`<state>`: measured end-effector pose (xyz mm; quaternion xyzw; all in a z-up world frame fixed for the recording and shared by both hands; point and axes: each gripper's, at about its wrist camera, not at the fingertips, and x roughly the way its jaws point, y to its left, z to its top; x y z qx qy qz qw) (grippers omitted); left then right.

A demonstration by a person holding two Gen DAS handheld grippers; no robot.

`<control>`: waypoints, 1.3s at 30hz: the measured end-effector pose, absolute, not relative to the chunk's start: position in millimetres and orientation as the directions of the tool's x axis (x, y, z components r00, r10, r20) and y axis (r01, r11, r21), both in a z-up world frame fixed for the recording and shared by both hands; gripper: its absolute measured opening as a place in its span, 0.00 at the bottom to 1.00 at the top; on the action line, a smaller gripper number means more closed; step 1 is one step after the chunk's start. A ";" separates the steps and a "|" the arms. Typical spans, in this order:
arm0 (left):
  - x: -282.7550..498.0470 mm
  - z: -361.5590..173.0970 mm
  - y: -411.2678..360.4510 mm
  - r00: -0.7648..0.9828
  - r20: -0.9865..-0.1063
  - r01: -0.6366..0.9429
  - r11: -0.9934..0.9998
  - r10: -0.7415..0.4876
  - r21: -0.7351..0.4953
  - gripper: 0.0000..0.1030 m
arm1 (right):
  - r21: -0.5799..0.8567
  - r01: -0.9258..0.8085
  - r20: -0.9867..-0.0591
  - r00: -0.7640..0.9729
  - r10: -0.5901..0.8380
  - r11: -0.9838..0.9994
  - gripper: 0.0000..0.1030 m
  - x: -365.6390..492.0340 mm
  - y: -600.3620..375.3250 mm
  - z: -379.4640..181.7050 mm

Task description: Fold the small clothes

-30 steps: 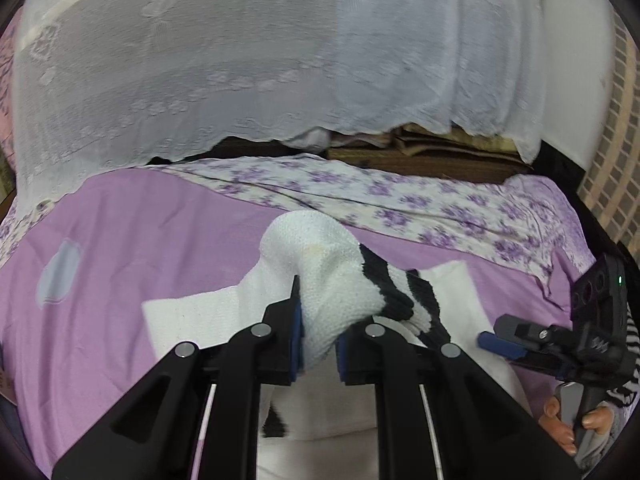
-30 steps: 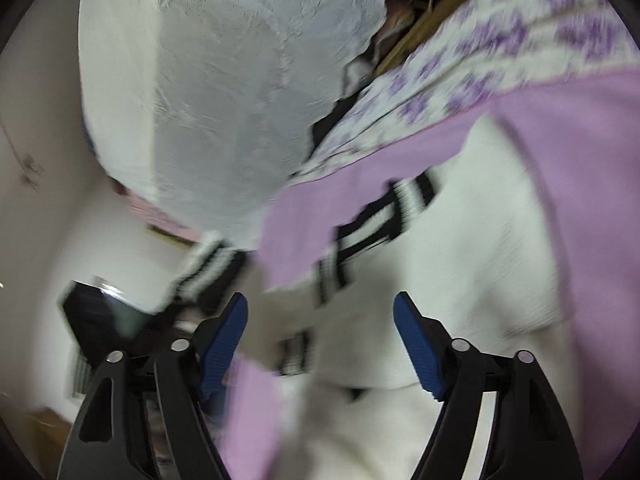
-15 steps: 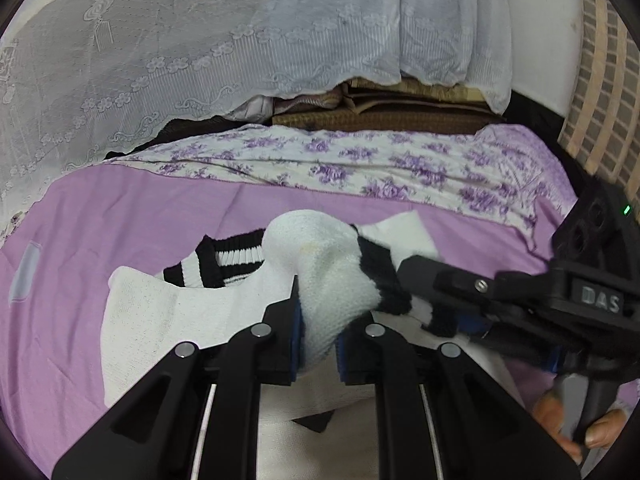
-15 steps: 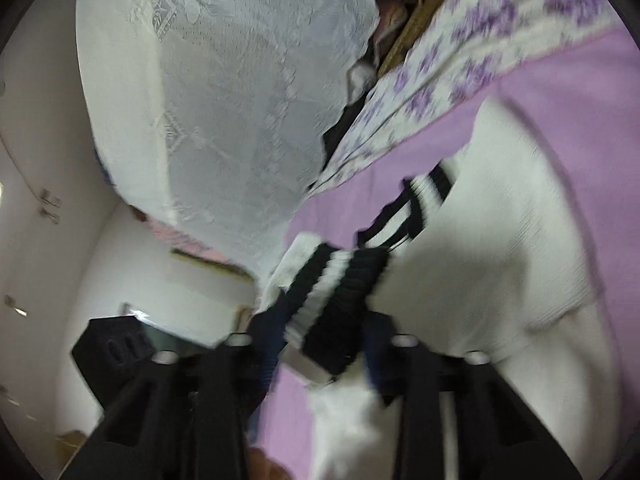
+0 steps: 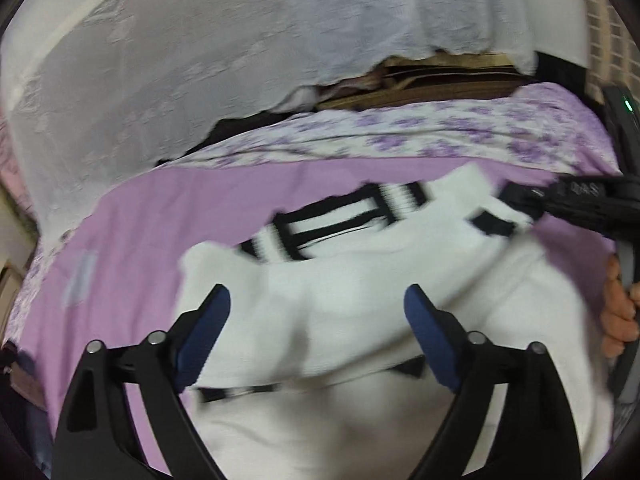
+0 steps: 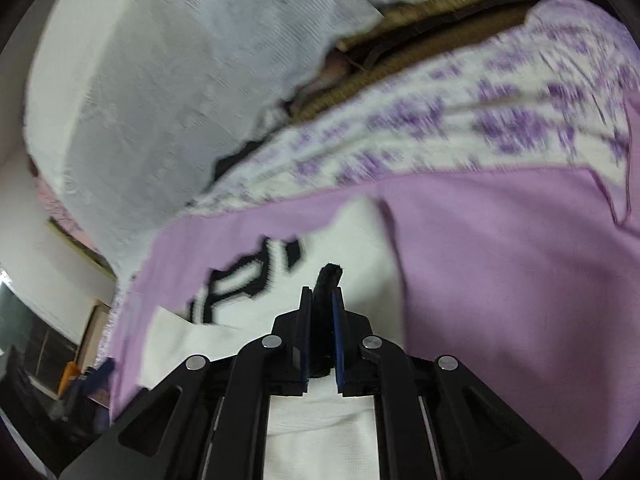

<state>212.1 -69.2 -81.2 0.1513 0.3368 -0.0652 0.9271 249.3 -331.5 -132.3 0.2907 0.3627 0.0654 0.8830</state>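
Note:
A small white knit garment (image 5: pixel 360 300) with black-and-white striped trim lies on the purple bed sheet (image 5: pixel 160 216). My left gripper (image 5: pixel 316 320) is open and empty, its blue pads (image 5: pixel 208 320) spread just above the white fabric. My right gripper (image 6: pixel 322 320) is shut on a black trim edge of the garment (image 6: pixel 326 280). It also shows at the right of the left wrist view (image 5: pixel 520 200), pinching the cuff. The striped band (image 6: pixel 240 280) lies just left of it.
A floral purple-and-white sheet (image 5: pixel 400 136) runs along the far side of the bed. A white lace curtain (image 5: pixel 200 40) hangs behind it, with brown folded bedding (image 5: pixel 440 84) beneath. A brick wall (image 5: pixel 608 20) stands at the right. The frames are motion-blurred.
My left gripper has let go of the white sleeve and opened wide. My right gripper has closed on the black trim. The sleeve now lies flatter across the garment.

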 end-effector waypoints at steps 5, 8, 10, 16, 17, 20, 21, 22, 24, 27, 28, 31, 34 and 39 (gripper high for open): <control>243.3 -107.6 -21.0 0.690 -0.705 0.073 0.953 0.166 0.295 0.87 | 0.488 0.137 -0.676 0.684 0.274 0.862 0.10 248.5 -327.4 -148.0; 254.5 -138.4 5.8 0.607 -0.767 0.039 0.956 0.209 0.291 0.91 | 0.462 0.136 -0.686 0.682 0.256 0.876 0.10 241.4 -323.5 -148.6; 248.8 -142.9 23.7 0.616 -0.775 0.033 0.978 0.144 0.207 0.95 | 0.493 0.123 -0.655 0.704 0.274 0.861 0.09 235.5 -322.0 -140.2; 238.1 -131.2 39.6 0.702 -0.695 -0.030 0.982 0.154 0.187 0.94 | 0.434 -0.068 -0.436 0.857 0.276 0.898 0.08 215.5 -303.3 -78.3; 235.3 -129.4 37.7 0.714 -0.680 -0.040 0.980 0.164 0.194 0.94 | 0.363 -0.063 -0.436 0.870 0.229 0.930 0.08 211.3 -299.1 -75.5; 235.7 -136.4 35.6 0.682 -0.715 -0.019 0.981 0.154 0.193 0.94 | 0.402 0.093 -0.632 0.748 0.202 0.911 0.08 239.7 -320.4 -122.4; 237.3 -139.1 33.9 0.668 -0.727 -0.012 0.979 0.158 0.202 0.95 | 0.445 0.140 -0.668 0.710 0.224 0.885 0.09 245.7 -329.1 -138.2; 236.5 -137.4 34.0 0.673 -0.723 -0.015 0.980 0.156 0.197 0.94 | 0.491 0.164 -0.678 0.688 0.257 0.856 0.09 249.3 -337.6 -149.0; 232.6 -127.2 35.2 0.693 -0.707 -0.019 0.984 0.142 0.179 0.94 | 0.490 0.155 -0.669 0.698 0.256 0.858 0.13 246.9 -340.0 -138.1; 230.0 -102.4 34.0 0.735 -0.672 -0.004 0.991 0.093 0.133 0.94 | 0.354 0.199 -0.636 0.768 0.079 0.914 0.38 232.8 -331.0 -110.0; 232.0 -98.4 31.3 0.739 -0.668 0.005 0.991 0.084 0.130 0.94 | 0.334 0.205 -0.616 0.786 0.049 0.920 0.38 228.9 -327.6 -103.2; 246.9 -87.7 16.5 0.749 -0.659 0.034 0.989 0.069 0.142 0.94 | 0.348 0.080 -0.600 0.785 0.156 0.934 0.37 236.1 -303.5 -93.5; 276.0 -95.9 6.4 0.713 -0.698 0.045 0.988 0.074 0.150 0.94 | 0.323 -0.011 -0.635 0.739 0.225 0.946 0.37 251.4 -273.5 -100.9; 319.7 -154.6 20.3 0.600 -0.776 -0.038 0.975 0.197 0.218 0.96 | 0.193 -0.034 -0.721 0.673 0.165 0.981 0.35 283.6 -252.7 -140.3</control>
